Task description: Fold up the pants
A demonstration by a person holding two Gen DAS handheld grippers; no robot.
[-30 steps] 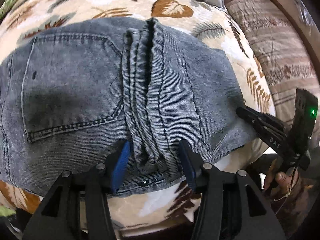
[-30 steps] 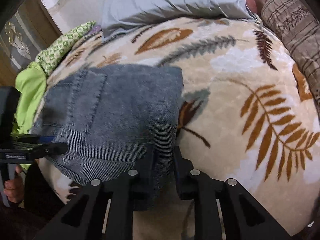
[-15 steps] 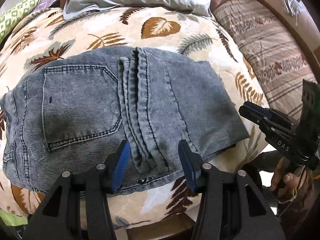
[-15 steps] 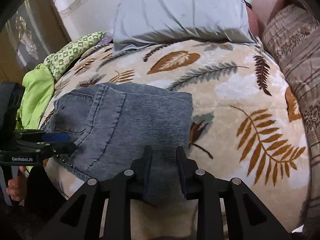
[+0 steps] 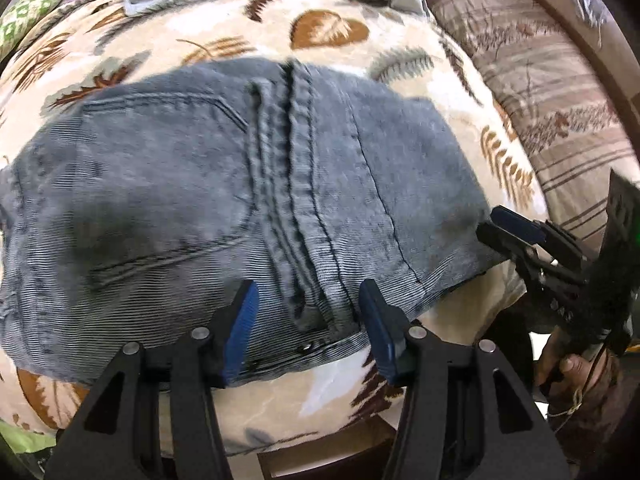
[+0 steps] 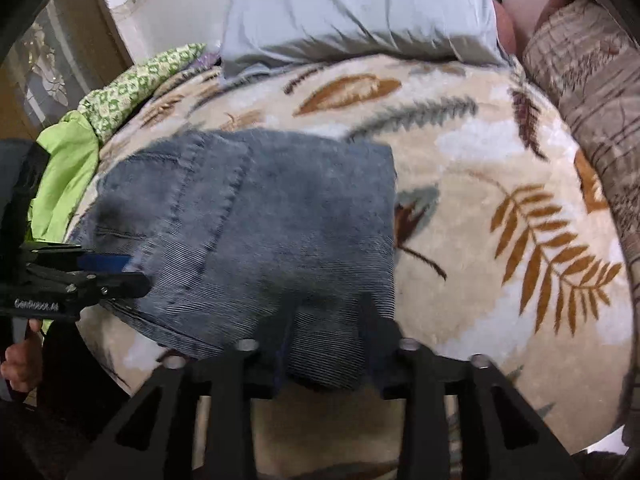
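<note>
Folded pants (image 5: pixel 248 208) lie on leaf blanket (image 5: pixel 332 32), mid-frame. Left gripper (image 5: pixel 306 320) spread wide, straddling the stacked hems at 6 o'clock. Right gripper (image 6: pixel 324 344) spread too, pants' corner between its fingers, near edge. Pillow (image 6: pixel 360 8) at 12 o'clock.

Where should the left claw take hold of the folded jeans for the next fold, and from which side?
Probably the stacked hem edge of the jeans at the near side of the blanket, approached from the near bed edge. The thick ridge of layered seams already lies between the open left claw fingers, so closing there should catch every layer.
</note>
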